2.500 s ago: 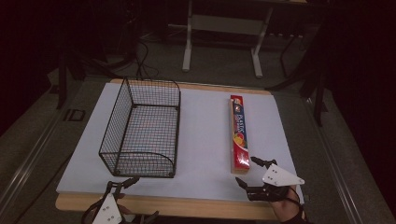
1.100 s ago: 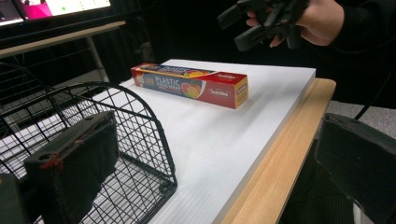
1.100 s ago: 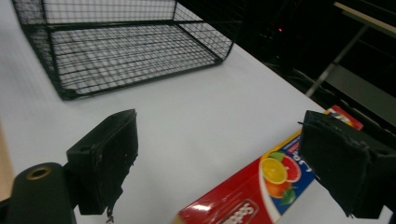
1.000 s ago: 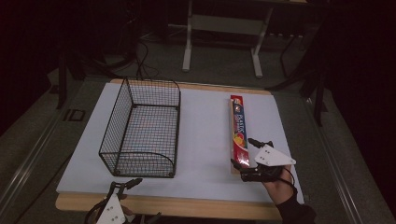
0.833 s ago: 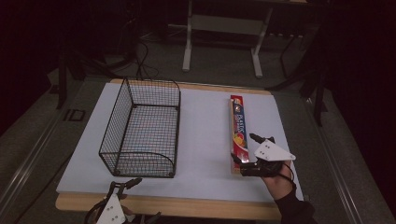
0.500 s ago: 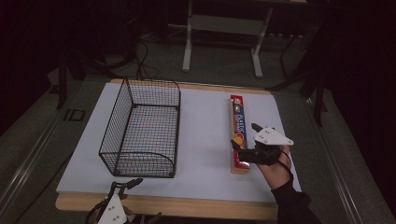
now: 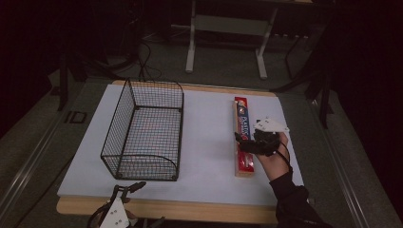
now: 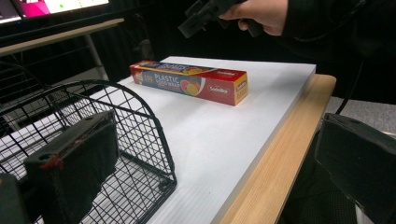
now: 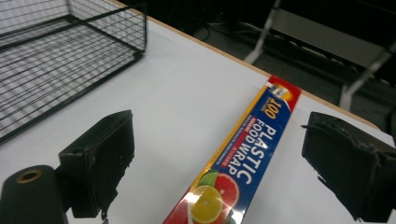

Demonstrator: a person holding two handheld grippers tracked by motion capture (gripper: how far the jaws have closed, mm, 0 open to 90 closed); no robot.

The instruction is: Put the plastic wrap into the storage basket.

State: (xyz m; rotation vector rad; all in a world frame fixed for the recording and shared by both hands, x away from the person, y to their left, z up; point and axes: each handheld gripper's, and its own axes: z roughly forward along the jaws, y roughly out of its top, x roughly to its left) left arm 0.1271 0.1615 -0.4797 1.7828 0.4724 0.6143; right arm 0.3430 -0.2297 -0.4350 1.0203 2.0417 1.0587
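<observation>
A long, slim cardboard box of plastic food wrap (image 7: 244,137), glossy red and blue with citrus artwork, lies flat on the white foam-board sheet (image 7: 209,152) toward its right side. The right gripper (image 7: 252,141) hovers over it, padded black jaws spread wide, just opened, astride the box without touching. A black wire basket (image 7: 145,130) stands well apart to the left; the left gripper (image 7: 124,199) rests open at the wooden table edge (image 7: 190,209).

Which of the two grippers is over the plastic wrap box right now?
The right gripper, fingers open astride the plastic food wrap box without pressing it. The left gripper sits at the table's near edge by the wire basket.
</observation>
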